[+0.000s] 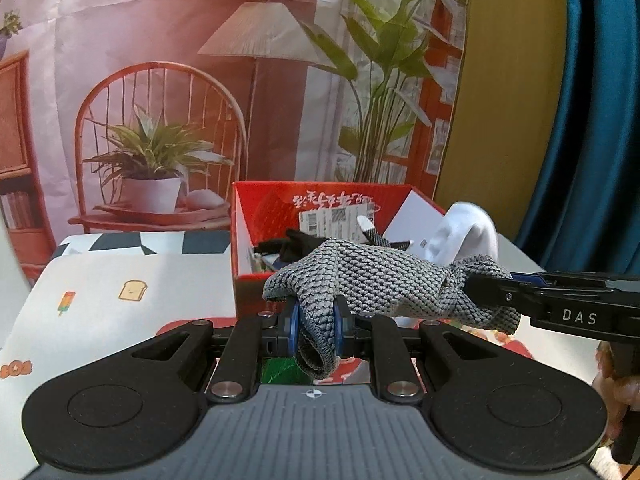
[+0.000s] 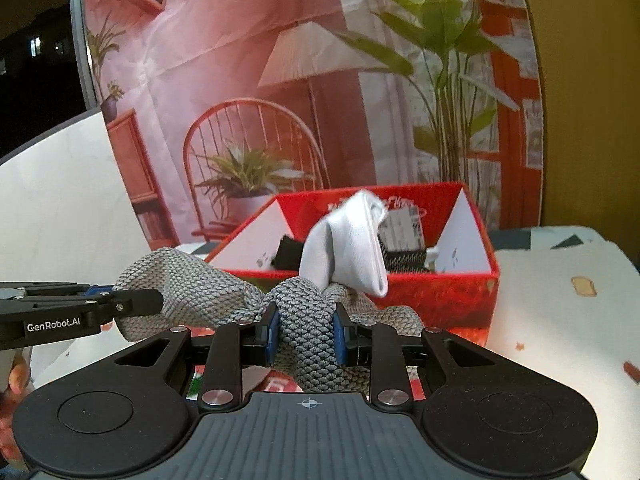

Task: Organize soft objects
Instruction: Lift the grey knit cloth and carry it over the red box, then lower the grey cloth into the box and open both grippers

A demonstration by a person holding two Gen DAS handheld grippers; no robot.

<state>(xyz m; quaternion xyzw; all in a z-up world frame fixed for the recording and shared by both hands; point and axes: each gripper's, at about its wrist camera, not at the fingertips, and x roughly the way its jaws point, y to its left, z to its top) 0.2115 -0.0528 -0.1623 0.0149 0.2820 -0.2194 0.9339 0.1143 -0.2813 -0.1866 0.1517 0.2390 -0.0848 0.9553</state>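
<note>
Now | grey knit cloth (image 1: 372, 276) stretched sideways | left tongs (image 1: 316, 326), right tongs (image 2: 305, 334) clamped on it

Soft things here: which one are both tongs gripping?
The grey knitted cloth, stretched between the two tongs. The white sock only rides on it; the black items lie in the box.

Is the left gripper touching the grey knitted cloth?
Touching. In the left wrist view the left gripper has its blue pads pressed on a fold of the grey knitted cloth, with no gap visible.
</note>
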